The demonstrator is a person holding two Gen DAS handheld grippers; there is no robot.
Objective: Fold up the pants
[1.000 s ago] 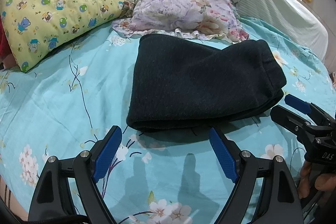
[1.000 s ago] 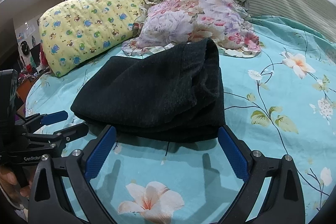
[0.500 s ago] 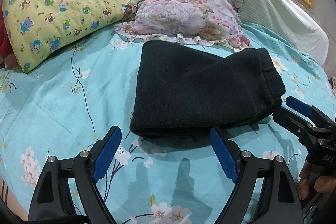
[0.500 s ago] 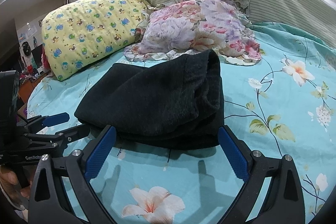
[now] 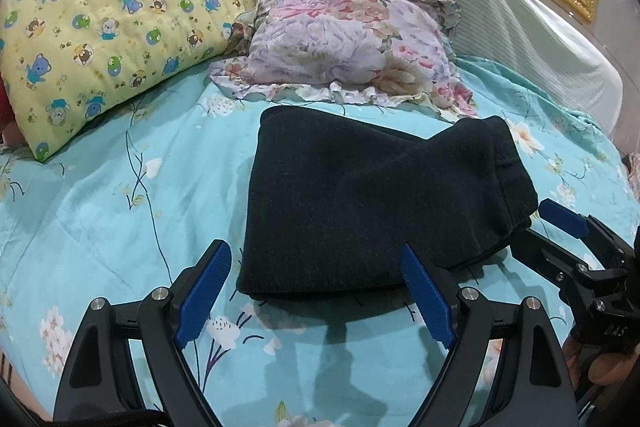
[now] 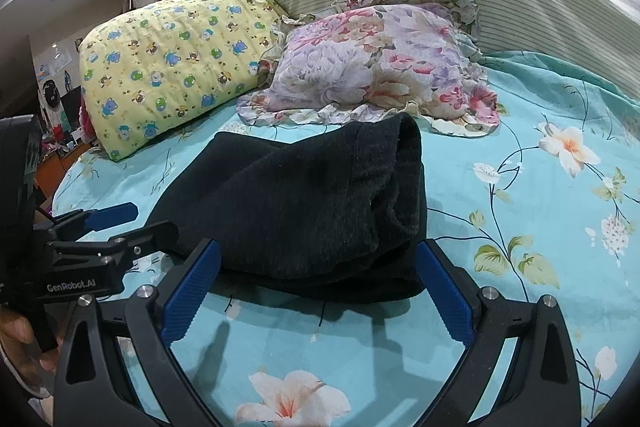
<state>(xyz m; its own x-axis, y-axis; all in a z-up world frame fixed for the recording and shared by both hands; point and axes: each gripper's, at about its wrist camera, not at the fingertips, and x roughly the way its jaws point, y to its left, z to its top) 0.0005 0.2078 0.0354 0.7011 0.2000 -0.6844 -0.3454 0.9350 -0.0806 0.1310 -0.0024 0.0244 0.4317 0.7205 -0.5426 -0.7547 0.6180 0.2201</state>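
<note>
Left wrist view: one folded pants, two pillows.

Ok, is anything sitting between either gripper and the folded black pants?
Nothing visible. The left gripper and right gripper are both open at the near edge of the black pants, with only bare floral bedsheet between.

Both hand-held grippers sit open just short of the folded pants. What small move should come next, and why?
Probably ease the left hand-held gripper and right hand-held gripper forward onto the near edge of the pants: both are open and empty, and the bundle lies flat on the bedsheet, ready for another fold.
</note>
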